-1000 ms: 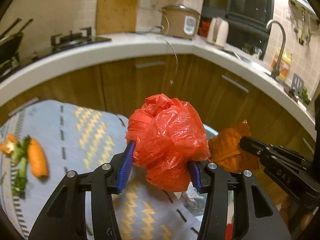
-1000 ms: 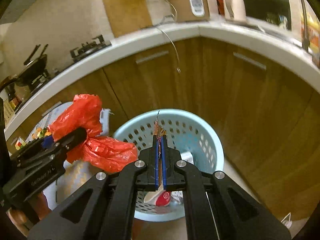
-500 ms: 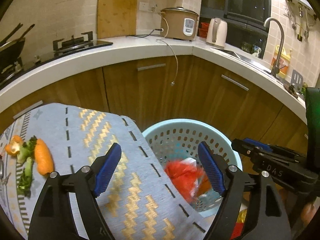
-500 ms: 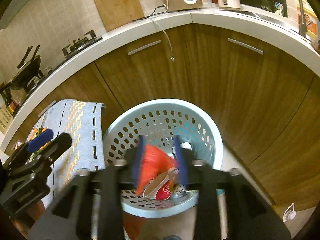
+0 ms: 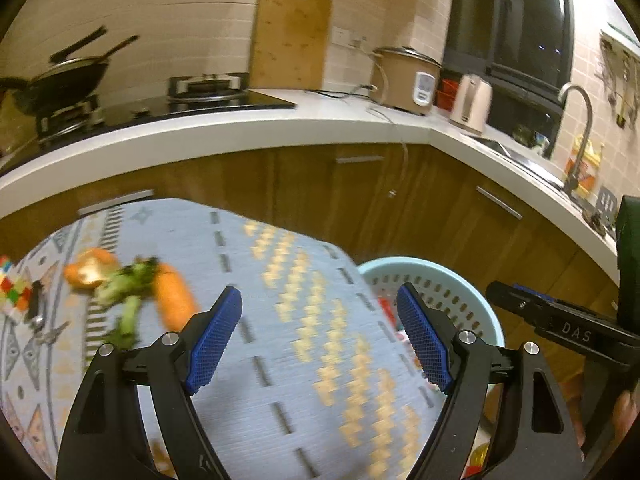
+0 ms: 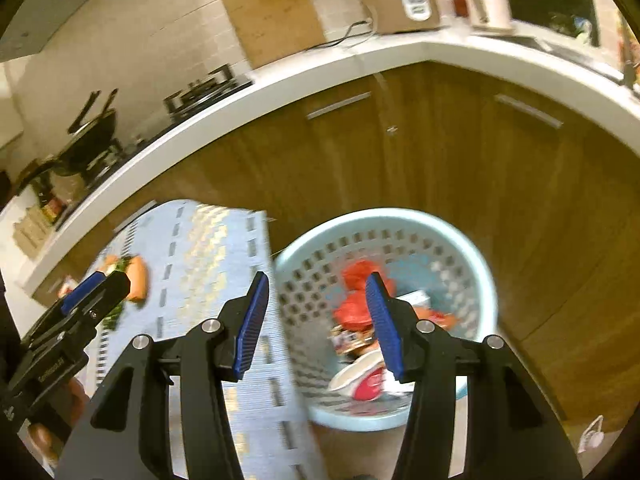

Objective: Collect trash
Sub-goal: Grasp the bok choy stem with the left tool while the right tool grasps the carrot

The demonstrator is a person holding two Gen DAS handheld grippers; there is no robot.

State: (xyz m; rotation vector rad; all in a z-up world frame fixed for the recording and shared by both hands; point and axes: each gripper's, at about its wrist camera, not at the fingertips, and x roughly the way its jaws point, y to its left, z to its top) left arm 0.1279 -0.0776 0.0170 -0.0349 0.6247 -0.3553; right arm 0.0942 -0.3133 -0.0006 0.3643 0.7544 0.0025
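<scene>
We find both grippers, left gripper (image 5: 320, 340) and right gripper (image 6: 316, 320), spread and empty; crumpled red bag (image 6: 360, 296) lies inside the perforated plastic basket (image 6: 476, 264), with a blurred, probably carrot (image 5: 172, 300) at ten o'clock.

The right gripper (image 6: 316, 320), fingers (image 6: 382, 320) spread wide, hangs above the basket (image 6: 476, 264) holding the red bag (image 6: 356, 308).

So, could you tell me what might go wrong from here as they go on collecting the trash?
1. The scraps lie near a cube and keys; a hasty grab could bin those too.
2. The basket sits below the table edge, so a loose drop may miss.
3. The open left gripper may drop some of the loose pieces.
</scene>
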